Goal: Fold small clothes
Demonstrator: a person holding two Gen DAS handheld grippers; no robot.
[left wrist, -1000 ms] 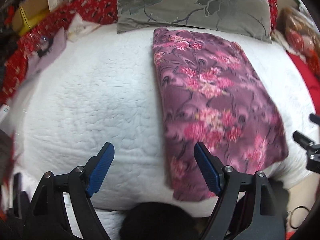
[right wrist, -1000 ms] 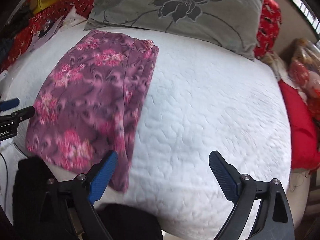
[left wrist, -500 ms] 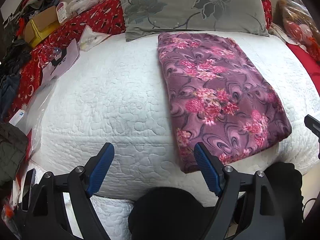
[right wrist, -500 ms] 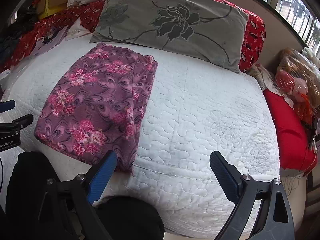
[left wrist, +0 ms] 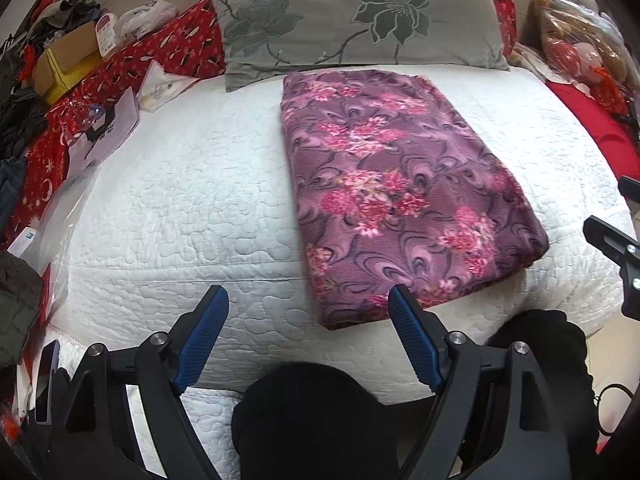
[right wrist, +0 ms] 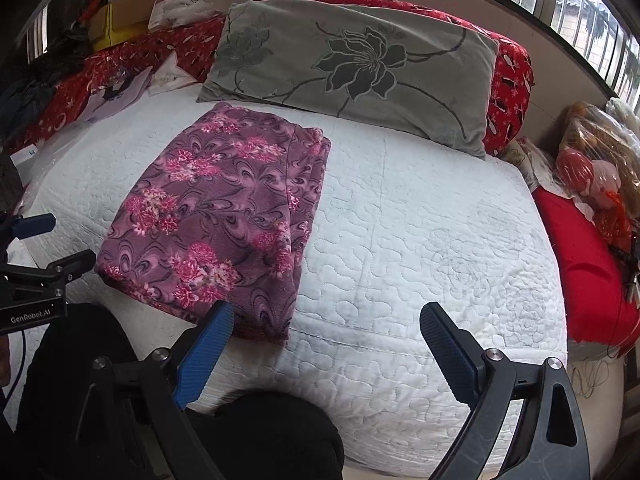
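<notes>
The purple floral garment (left wrist: 404, 196) is lying flat on the white quilted bed (left wrist: 180, 200), folded into a long rectangle. Its far end is lying just in front of the grey flowered pillow (left wrist: 352, 20), and its near end is reaching the bed's front edge. In the right wrist view, stacked layers are being shown along the garment's (right wrist: 216, 220) right side, so at least one lengthwise fold is judged to be complete. A crosswise fold, bringing one short end over the other, is judged to be what is remaining, if a smaller packet is wanted.

The left tongs (left wrist: 308, 324) are being held wide apart and empty, above the bed's front edge, with the right blue pad just in front of the garment's near end. The right tongs (right wrist: 326, 336) are likewise being held wide and empty, with the left pad in front of the garment's near right corner. No cloth is being gripped by either.

Papers and plastic bags (left wrist: 116, 120) are lying on the red patterned cloth (left wrist: 48, 160) to the left, well apart from the garment. Wrapped goods (right wrist: 600, 160) are being stored on the right, beyond the bed. Nothing is lying on the garment, and no obstacle to its near corners is being observed. The operator's dark-clad knees (left wrist: 316, 420) are being seen below the tongs.
</notes>
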